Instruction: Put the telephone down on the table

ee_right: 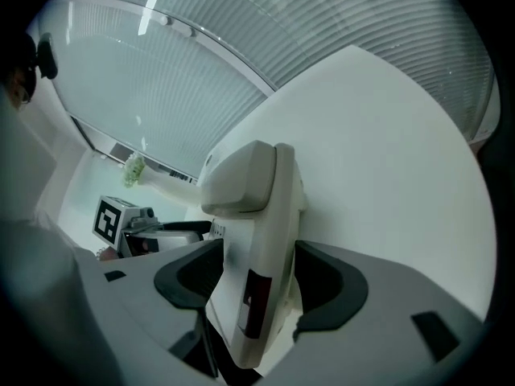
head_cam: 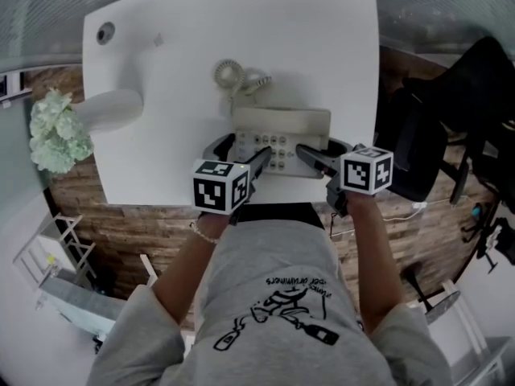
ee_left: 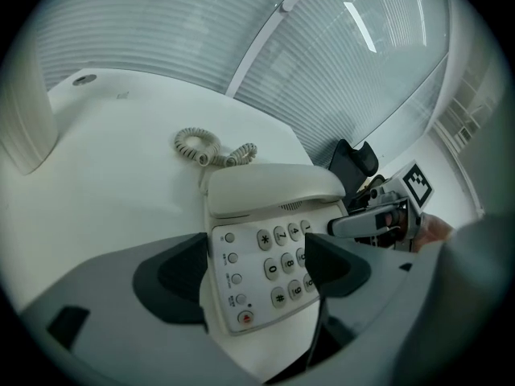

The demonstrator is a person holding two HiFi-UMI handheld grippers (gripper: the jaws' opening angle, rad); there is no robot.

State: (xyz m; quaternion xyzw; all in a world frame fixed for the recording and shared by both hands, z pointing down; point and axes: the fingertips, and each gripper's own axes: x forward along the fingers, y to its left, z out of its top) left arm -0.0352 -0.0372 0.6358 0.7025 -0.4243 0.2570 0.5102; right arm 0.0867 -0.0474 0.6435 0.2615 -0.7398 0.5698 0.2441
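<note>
Both claws on the telephone (head_cam: 282,131) at the table's (head_cam: 241,22) near edge, one per side. My left claw (head_cam: 245,147) is part-way open w/ the keypad end of the phone (ee_left: 273,248) filling the gap (ee_left: 257,272): one pad sits over the number keys, the other is tight against the phone's outer edge. My right claw (head_cam: 326,153) has the opp. side. In its own view the phone (ee_right: 253,248) stands edge-on betw. the pads (ee_right: 261,284), one pad on the top face, one on the underside, both touching, so that side is clamped. The underside pad sits betw. phone and tabletop, so that edge looks raised, but I can't tell if the rest rests on the table. Handset (head_cam: 282,119) lies in its cradle just beyond my fingertips. Coiled cord (head_cam: 233,75) lies further ahead of the left claw on the white top. Vase (head_cam: 109,109) w/ pale flowers (head_cam: 56,131) is well off to the left claw's outer side.
</note>
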